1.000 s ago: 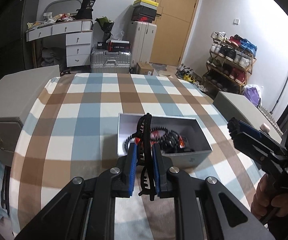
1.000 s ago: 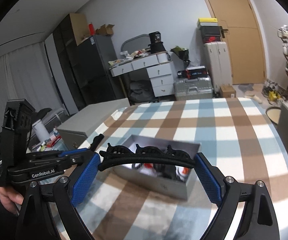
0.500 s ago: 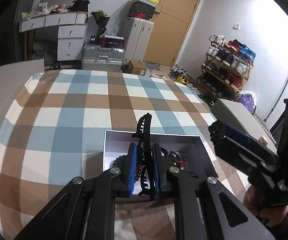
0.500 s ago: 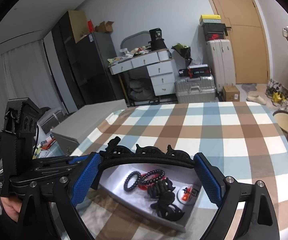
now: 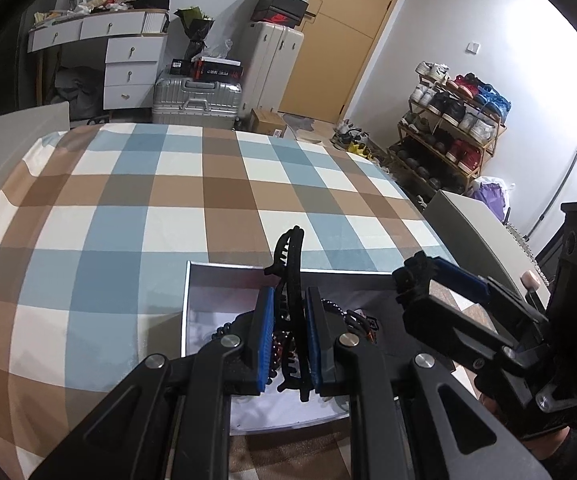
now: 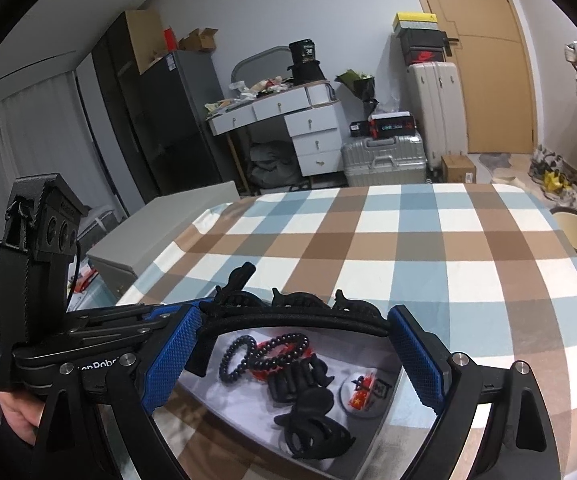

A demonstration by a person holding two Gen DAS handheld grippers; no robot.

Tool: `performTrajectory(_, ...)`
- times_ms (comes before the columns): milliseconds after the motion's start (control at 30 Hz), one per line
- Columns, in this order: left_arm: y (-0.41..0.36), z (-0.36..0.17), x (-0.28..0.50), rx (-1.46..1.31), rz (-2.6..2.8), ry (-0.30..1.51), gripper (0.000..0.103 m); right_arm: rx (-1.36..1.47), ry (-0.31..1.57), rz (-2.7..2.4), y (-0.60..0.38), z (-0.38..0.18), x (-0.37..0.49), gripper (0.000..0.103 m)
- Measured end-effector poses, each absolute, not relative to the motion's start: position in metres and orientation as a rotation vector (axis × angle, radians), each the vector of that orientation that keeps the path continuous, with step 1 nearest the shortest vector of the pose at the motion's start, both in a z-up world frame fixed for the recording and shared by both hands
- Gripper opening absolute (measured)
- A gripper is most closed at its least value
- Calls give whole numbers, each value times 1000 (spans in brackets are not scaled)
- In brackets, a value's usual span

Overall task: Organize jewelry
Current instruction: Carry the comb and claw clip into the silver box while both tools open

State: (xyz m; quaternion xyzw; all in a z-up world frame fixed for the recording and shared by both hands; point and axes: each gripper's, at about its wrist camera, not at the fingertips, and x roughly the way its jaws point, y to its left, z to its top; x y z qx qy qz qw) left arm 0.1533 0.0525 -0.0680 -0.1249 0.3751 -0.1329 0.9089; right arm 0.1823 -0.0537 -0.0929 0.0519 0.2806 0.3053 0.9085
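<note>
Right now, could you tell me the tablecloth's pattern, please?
Blue, brown and white checks on the tablecloth; clearest in the left wrist view.

Walls: pale grey-white, plain.
Door (image 5: 352,32): light wood, closed, at the far wall.
Desk (image 6: 284,108): white with drawers, cluttered on top, left of the door.
Suitcases: a silver one (image 5: 196,98) lying flat on the floor, a cream one (image 5: 274,68) upright beside it with boxes stacked on top.
Shoe rack (image 5: 448,128): wooden, full, along the right wall.
Cabinet (image 6: 168,116): tall, dark, by the pale curtain (image 6: 36,140).
Tablecloth (image 5: 128,200): blue, brown and white checks.
Light: bright on the right wall.
</note>
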Motion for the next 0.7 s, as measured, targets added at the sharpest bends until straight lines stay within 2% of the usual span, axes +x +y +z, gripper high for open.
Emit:
performTrajectory(433,55,-68,158,-352,-302,750,10,109,590,630,-50,-102,183,95)
performTrajectory(500,56,-71,158,-363,-295,757,13,111,596,635,-49,-102,183,95)
performTrajectory(533,57,-73,159,-357,-275,777,21,113,601,639,-49,-102,183,95)
performTrajectory(600,60,-73,159,-360,-265,796,31,115,597,639,-50,-102,181,95)
performTrajectory(700,67,-68,151,-388,-260,773,61,121,596,630,-53,-101,180,95)
